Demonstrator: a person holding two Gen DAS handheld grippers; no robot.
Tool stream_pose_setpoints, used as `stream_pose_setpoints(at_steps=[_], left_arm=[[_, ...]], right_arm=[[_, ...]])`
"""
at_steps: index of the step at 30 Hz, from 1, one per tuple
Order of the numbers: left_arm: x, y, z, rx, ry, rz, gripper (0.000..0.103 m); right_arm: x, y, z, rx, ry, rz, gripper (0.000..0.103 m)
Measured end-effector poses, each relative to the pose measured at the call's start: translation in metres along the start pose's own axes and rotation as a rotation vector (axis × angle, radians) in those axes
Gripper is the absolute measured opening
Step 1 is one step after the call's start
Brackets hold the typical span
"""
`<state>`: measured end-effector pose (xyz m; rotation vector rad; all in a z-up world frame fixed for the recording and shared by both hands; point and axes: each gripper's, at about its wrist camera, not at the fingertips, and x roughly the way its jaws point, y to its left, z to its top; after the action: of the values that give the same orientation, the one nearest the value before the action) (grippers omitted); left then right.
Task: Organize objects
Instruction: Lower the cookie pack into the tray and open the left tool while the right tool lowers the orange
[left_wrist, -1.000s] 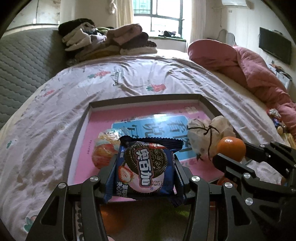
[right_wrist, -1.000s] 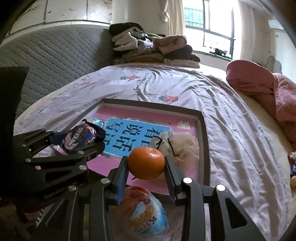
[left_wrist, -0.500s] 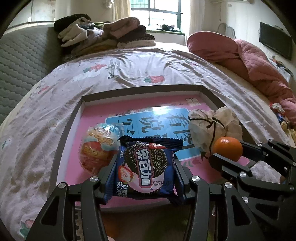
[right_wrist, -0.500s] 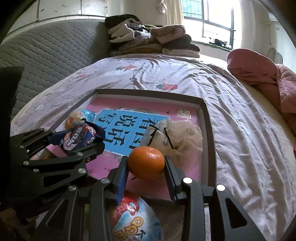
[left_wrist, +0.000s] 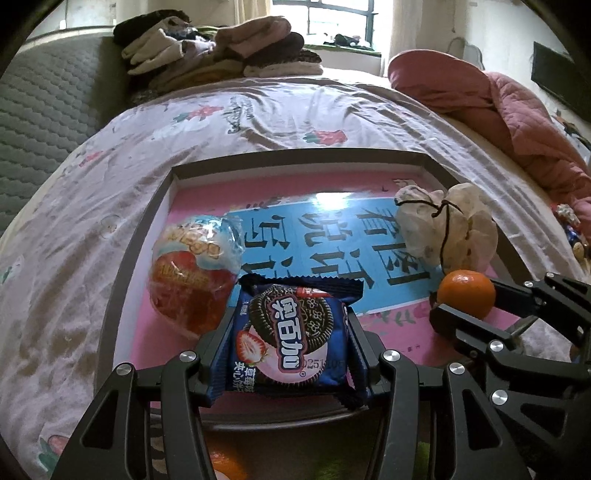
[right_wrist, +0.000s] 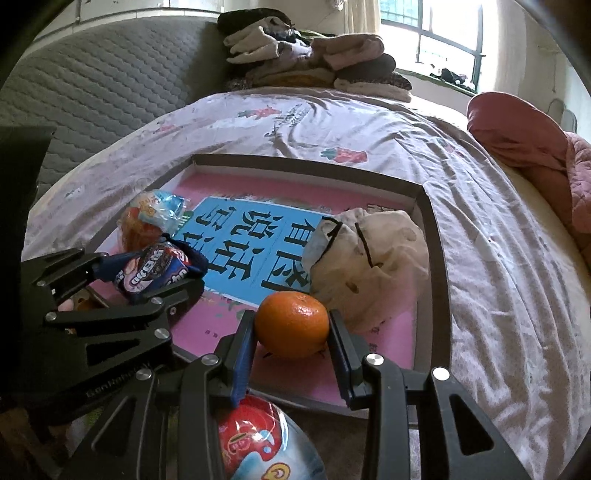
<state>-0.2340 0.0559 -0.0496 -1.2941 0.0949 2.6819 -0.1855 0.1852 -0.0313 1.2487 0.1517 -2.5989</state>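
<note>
My left jaws (left_wrist: 291, 341) squeeze a blue cookie pack (left_wrist: 291, 334) from both sides, and my right jaws (right_wrist: 291, 334) squeeze a small orange (right_wrist: 291, 324) the same way. Both things now hang over the near part of the box lid (left_wrist: 295, 160), the flat pink tray with a grey rim that lies on the bed (left_wrist: 92, 221). A second ago they were back by the near rim, and the orange was more in front of it than over it. So I have carried both snacks forward, and the tray looks bigger and closer in both views. I think this means I am almost ready to set them down inside. The cookie pack is just beside a round snack in a clear wrapper (left_wrist: 192, 273), which already lies in the left part of the tray. The orange is just in front of a tied white bag (right_wrist: 369, 269) in the right part of the tray. I cannot tell if the orange touches the bag. Those two things have not moved. Another wrapped snack (right_wrist: 258, 443) sits under my right jaws, outside the tray, so it is not yet put away. Farther off I see folded clothes (left_wrist: 218, 55) and a pink blanket (left_wrist: 498, 110) on the bed.
</note>
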Motion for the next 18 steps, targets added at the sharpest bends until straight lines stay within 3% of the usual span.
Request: stream_pose_setpoints(at_steps=[7,18], left_arm=[[-0.004,0.004,0.000,-0.007,0.010,0.003,0.057],[-0.013,0.006,0.000,-0.014,0.011,-0.027,0.070]], right_arm=[[-0.004,-0.001,0.001,-0.001,0.015,-0.032,0.038],[-0.017,0.001,-0.001,-0.003,0.004,-0.057,0.039]])
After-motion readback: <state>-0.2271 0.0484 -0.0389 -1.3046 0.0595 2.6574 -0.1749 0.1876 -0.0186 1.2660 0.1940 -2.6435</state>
